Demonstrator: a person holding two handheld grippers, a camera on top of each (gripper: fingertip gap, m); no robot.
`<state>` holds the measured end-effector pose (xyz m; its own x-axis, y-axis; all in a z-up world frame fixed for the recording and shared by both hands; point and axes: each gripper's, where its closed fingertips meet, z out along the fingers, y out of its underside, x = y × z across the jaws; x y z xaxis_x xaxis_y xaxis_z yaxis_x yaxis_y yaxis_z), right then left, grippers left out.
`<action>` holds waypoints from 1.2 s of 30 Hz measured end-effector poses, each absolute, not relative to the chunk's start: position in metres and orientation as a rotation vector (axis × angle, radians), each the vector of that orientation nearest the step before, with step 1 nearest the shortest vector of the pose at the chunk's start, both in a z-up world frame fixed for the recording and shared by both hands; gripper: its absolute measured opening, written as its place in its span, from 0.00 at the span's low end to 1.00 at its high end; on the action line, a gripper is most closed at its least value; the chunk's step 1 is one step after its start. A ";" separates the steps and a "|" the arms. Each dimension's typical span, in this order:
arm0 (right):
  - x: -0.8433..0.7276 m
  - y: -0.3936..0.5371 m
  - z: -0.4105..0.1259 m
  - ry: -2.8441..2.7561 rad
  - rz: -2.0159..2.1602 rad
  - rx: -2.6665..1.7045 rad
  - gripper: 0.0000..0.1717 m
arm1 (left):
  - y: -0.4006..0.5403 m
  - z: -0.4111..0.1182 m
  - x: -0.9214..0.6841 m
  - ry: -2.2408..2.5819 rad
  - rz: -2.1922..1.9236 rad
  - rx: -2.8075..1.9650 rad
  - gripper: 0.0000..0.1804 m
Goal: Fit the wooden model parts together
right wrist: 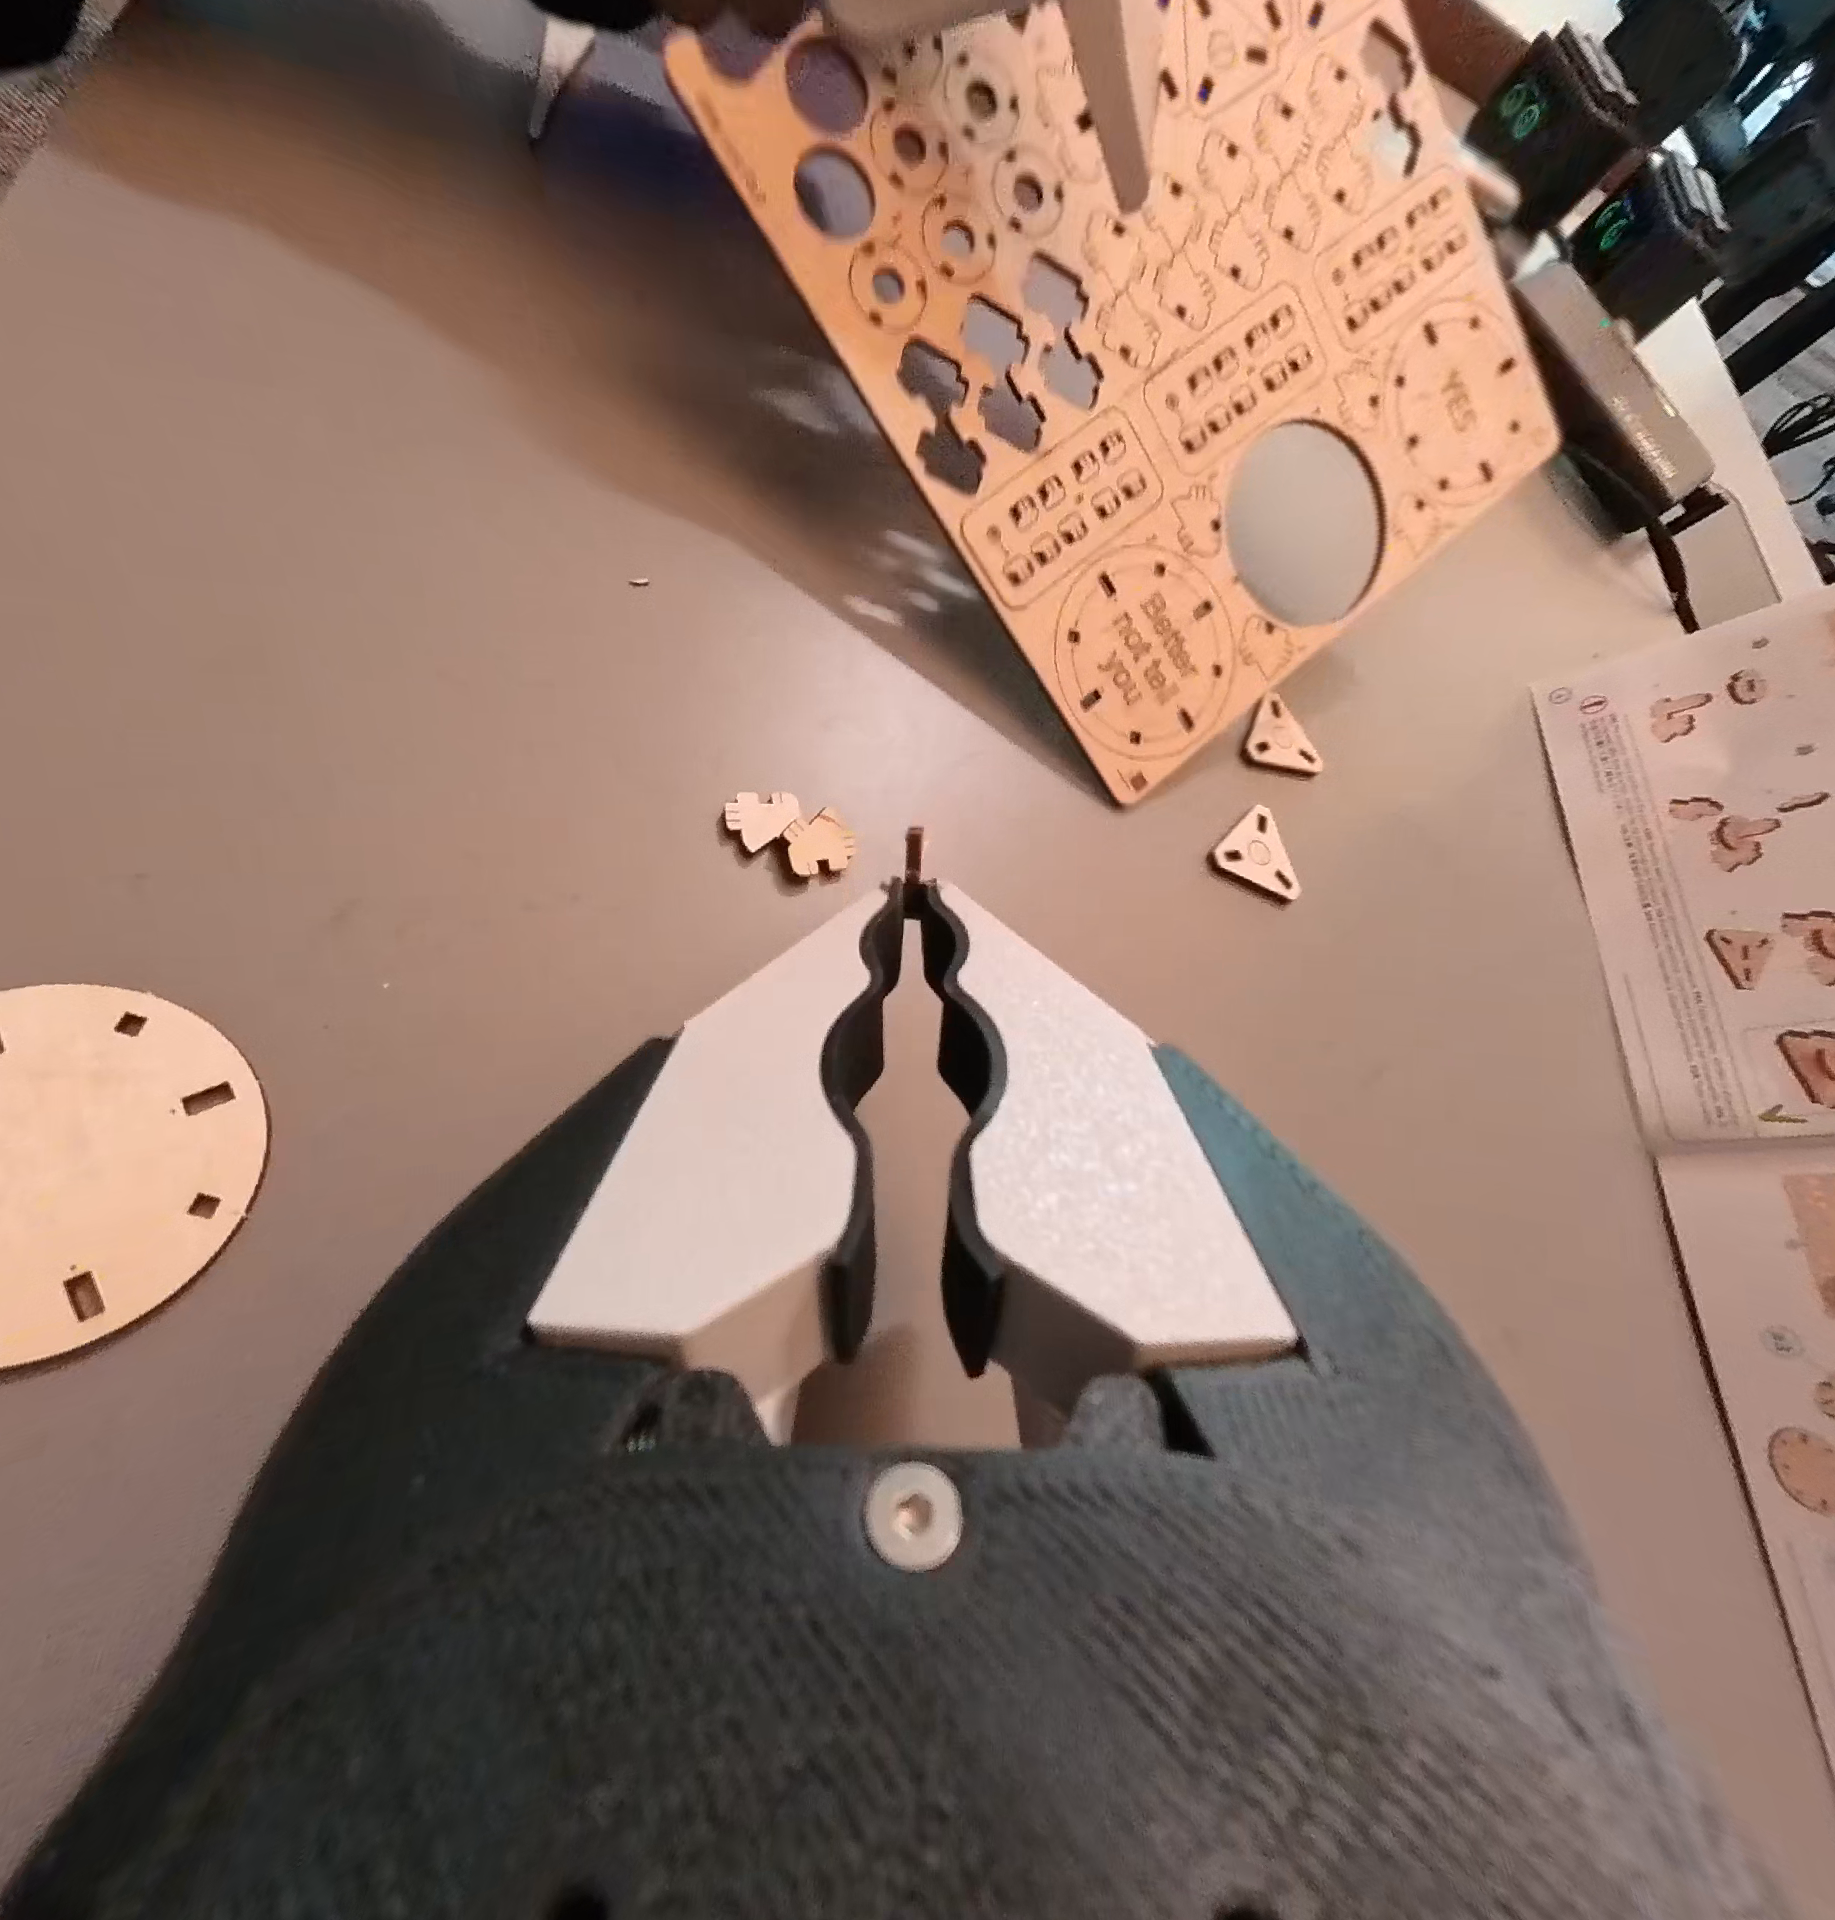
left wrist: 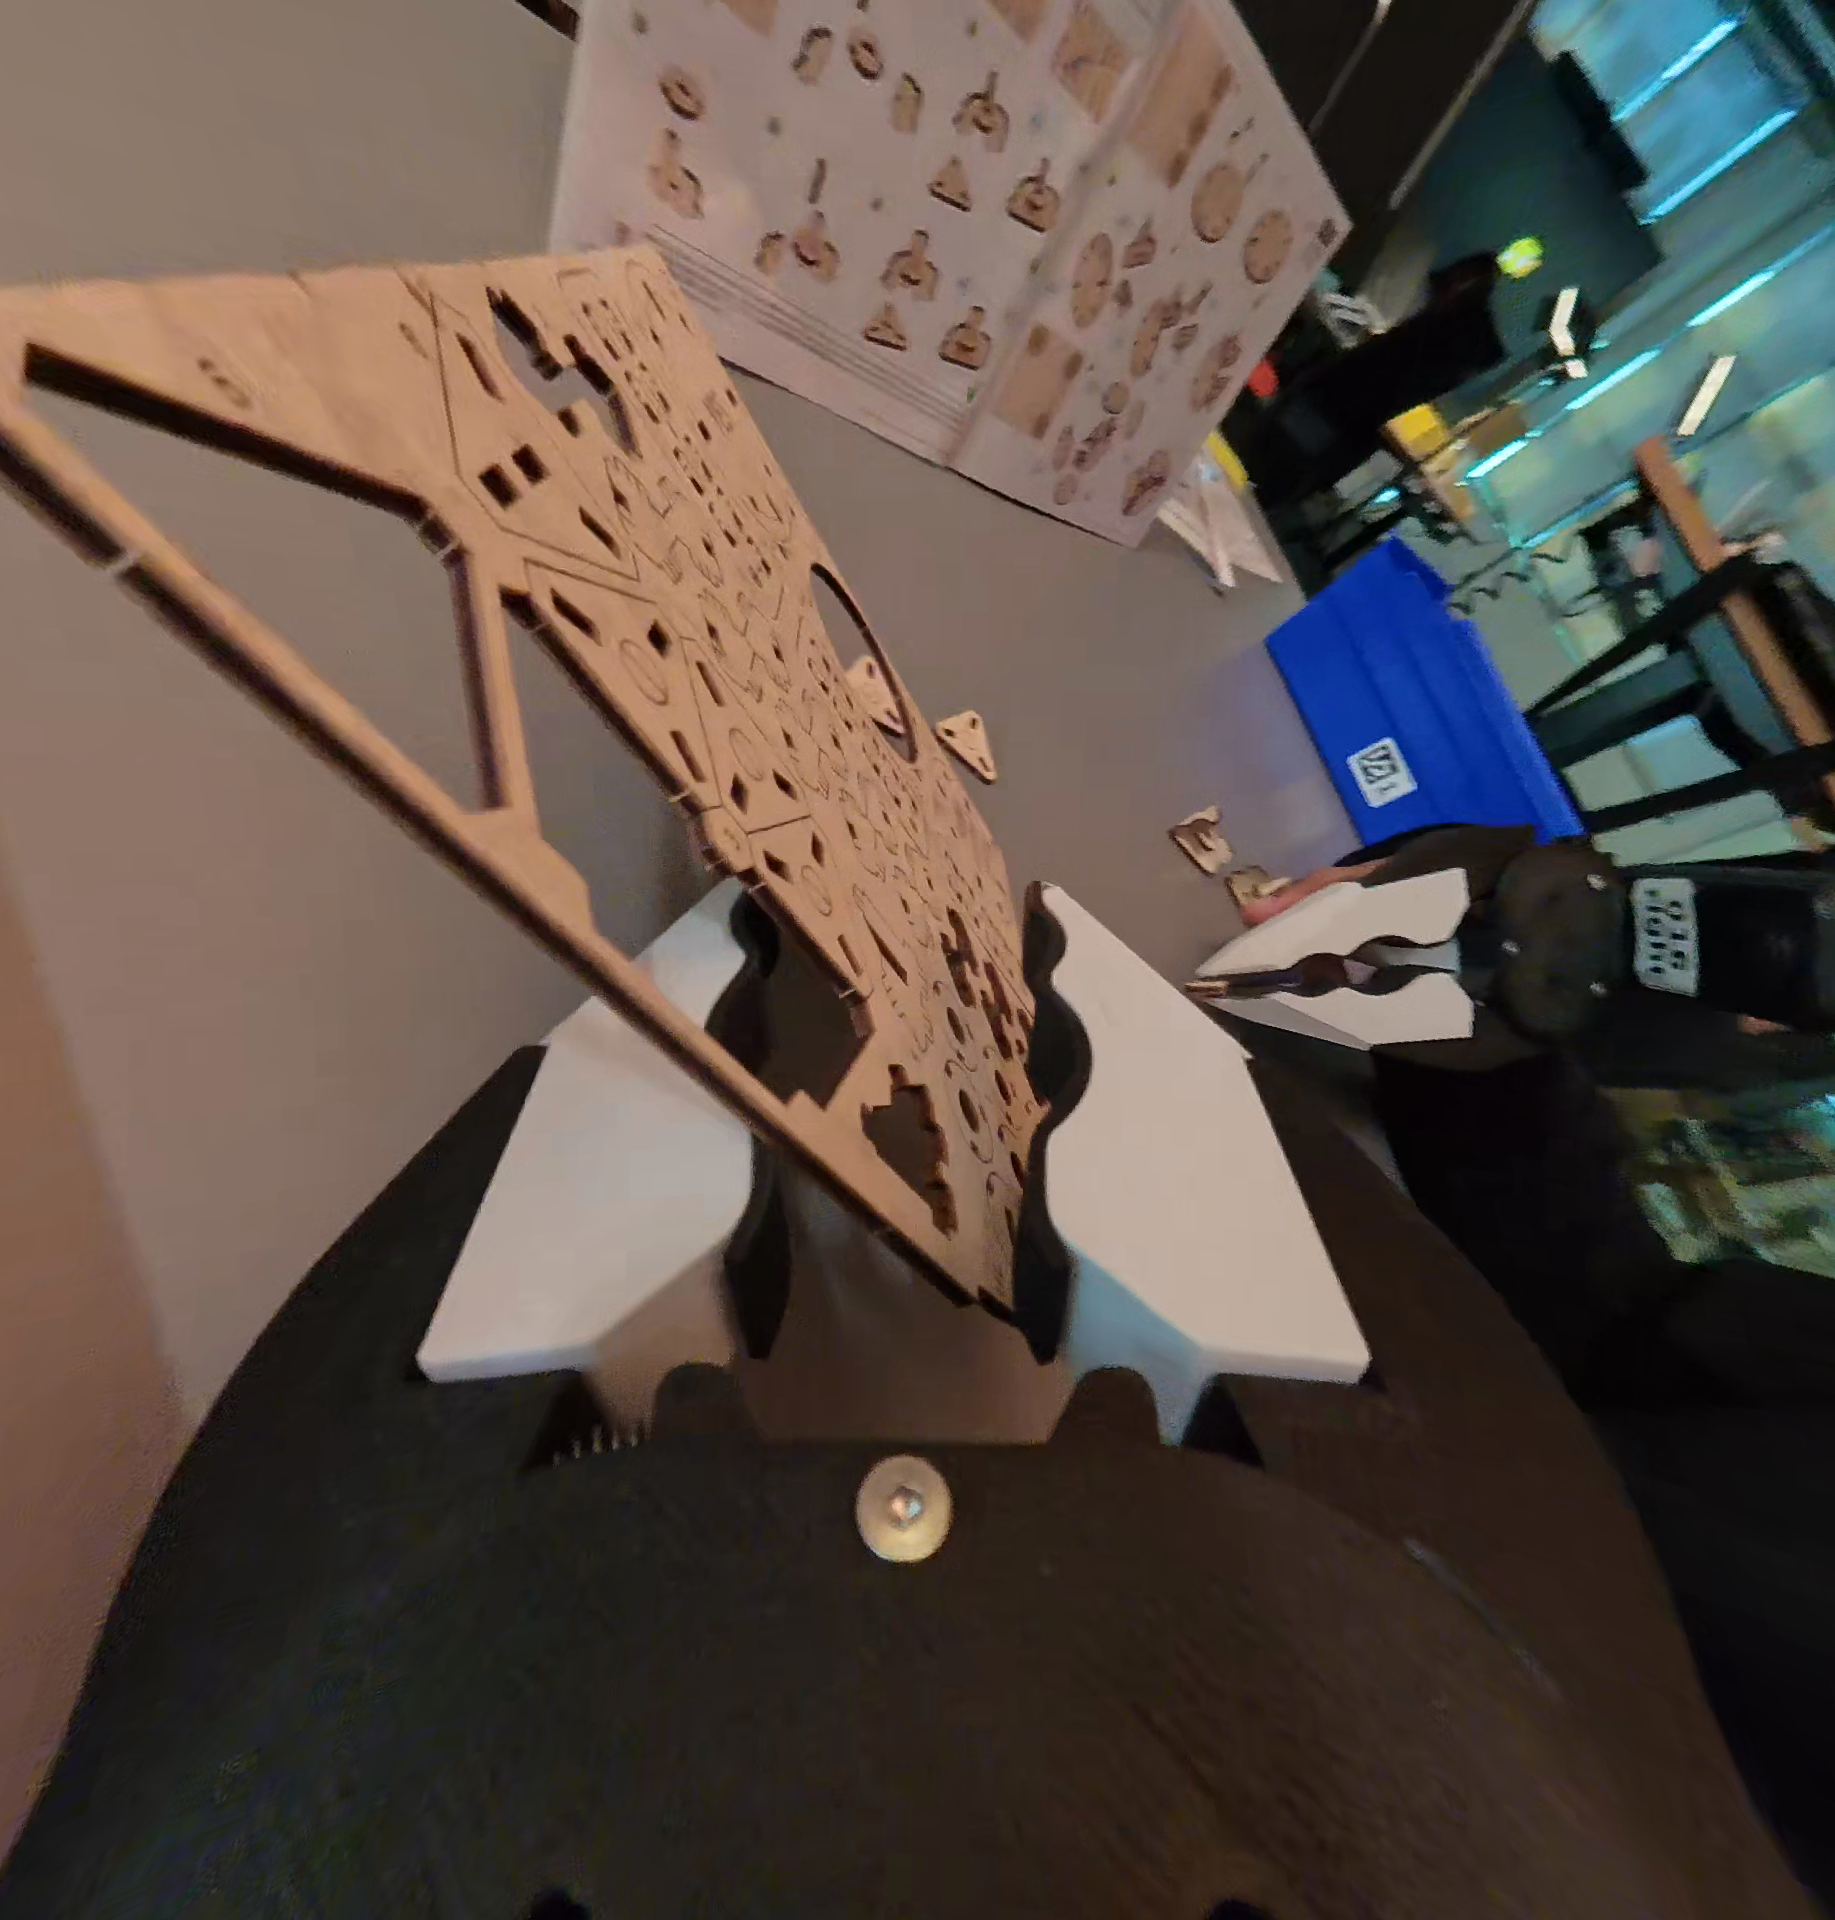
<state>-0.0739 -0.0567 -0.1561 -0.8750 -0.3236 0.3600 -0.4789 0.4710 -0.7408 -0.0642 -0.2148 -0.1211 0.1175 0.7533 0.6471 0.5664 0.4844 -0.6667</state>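
Grey tabletop (right wrist: 373, 520) lies under us, with a blue bin (left wrist: 1412, 686) at its far edge, its contents hidden. Our left gripper (left wrist: 892, 1029) stands wide, a tilted laser-cut wooden sheet (left wrist: 601, 499) leaning slack between its fingers. Our right gripper (right wrist: 914, 896) pinches a thin wooden piece (right wrist: 914, 847) edge-on at its tips, just beside two small cut-out pieces (right wrist: 788, 831); a wooden disc (right wrist: 82, 1174) lies well to the left

I see a grey table (right wrist: 373, 520). On it lie a wooden disc (right wrist: 82, 1174), two small cutouts (right wrist: 793, 831) touching each other, two triangles (right wrist: 1256, 857), an instruction sheet (right wrist: 1723, 883) and a blue bin (left wrist: 1412, 686); the plywood sheet (right wrist: 1152, 468) rests one edge on it.
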 end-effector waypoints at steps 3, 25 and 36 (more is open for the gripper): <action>-0.076 -0.056 -0.160 -2.556 1.329 0.698 0.01 | -0.230 -0.124 -0.063 -1.647 0.322 -1.222 0.39; -0.082 -0.057 -0.151 -2.489 1.331 0.676 0.01 | -0.277 -0.152 -0.031 -2.002 0.679 -1.626 0.61; -0.082 -0.057 -0.156 -2.493 1.307 0.684 0.01 | -0.278 -0.153 -0.023 -2.043 0.740 -1.758 0.67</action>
<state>-0.0816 -0.0571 -0.1555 -0.8601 -0.2911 0.4189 -0.5101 0.4888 -0.7077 -0.0235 -0.2778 -0.1526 -0.1733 0.9820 -0.0749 0.8022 0.0966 -0.5892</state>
